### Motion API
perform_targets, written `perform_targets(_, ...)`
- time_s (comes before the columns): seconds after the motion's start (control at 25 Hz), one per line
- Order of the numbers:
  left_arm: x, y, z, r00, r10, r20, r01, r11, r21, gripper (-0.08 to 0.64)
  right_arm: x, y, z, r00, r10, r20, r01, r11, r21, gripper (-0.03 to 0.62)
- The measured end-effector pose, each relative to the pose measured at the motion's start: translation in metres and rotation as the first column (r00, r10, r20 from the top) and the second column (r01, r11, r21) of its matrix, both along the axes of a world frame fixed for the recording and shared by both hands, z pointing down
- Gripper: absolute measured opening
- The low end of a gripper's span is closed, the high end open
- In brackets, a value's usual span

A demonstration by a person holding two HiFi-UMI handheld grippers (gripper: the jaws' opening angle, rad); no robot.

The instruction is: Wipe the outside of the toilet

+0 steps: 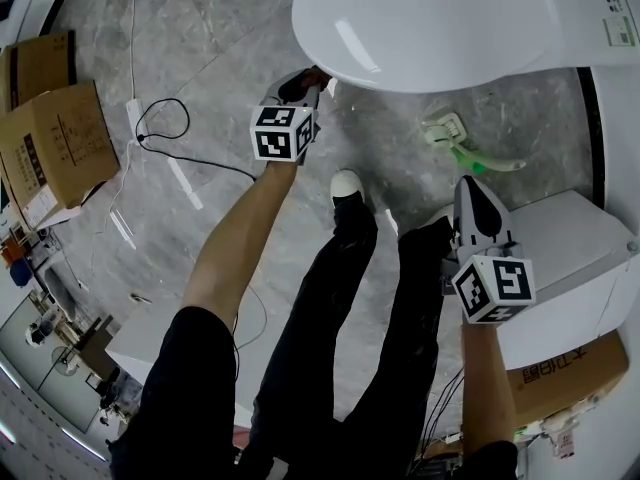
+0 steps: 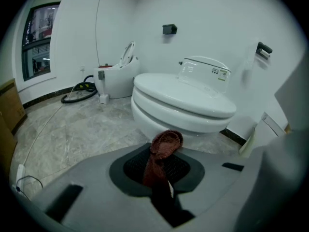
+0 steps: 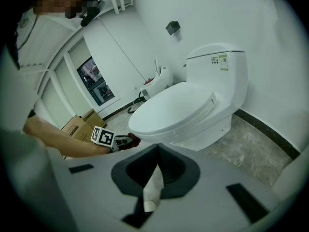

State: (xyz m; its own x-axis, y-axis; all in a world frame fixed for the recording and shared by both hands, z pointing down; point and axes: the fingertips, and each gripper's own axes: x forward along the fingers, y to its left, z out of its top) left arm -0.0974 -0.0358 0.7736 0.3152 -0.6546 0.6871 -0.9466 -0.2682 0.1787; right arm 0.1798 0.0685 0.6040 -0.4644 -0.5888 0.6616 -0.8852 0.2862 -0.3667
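Brown cardboard boxes (image 1: 55, 138) stand at left on the grey, veined marble floor (image 1: 220, 38). The left gripper (image 1: 303, 83), jaws closed on a dark red knitted cloth (image 2: 163, 149), is just beside the glossy white oval toilet (image 1: 430, 23), whose lid is down. The right gripper (image 1: 470, 196) clamps a pale rolled sheet (image 3: 153, 185). The tank label's print is too small to read.

toilet (image 2: 183, 98): white, lid shut | red cloth (image 2: 161, 156): bunched, near bowl | white cloth (image 3: 153, 187): rolled
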Motion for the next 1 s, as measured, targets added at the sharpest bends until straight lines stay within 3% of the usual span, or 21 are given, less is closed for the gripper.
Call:
perform_targets(0.2,-0.011,0.01,-0.014,0.998,0.052,0.033,-0.052,0.999,0.012,0.055,0.001,-0.002,-0.006,1.0,0.005,0.002,-0.005,1.0,0.016,0.002)
perform_targets(0.4,0.015,0.036,-0.013,0.997,0.07,0.017,-0.07,0.998,-0.01,0.055,0.021,0.006,-0.007,1.0,-0.001,-0.012,0.001,1.0,0.026,0.002)
perform_targets(0.68,0.125,0.051,-0.009,0.987,0.147,-0.067,-0.149,0.989,-0.013,0.057,0.074,0.023,-0.008,1.0,0.011,-0.021,-0.01,1.0,0.023,0.002)
perform_targets(1.0,0.27,0.026,-0.018,0.955,0.262,-0.138,-0.26,0.965,0.035,0.057,0.145,0.032,-0.007,0.997,0.076,-0.014,-0.076,0.997,0.02,0.002)
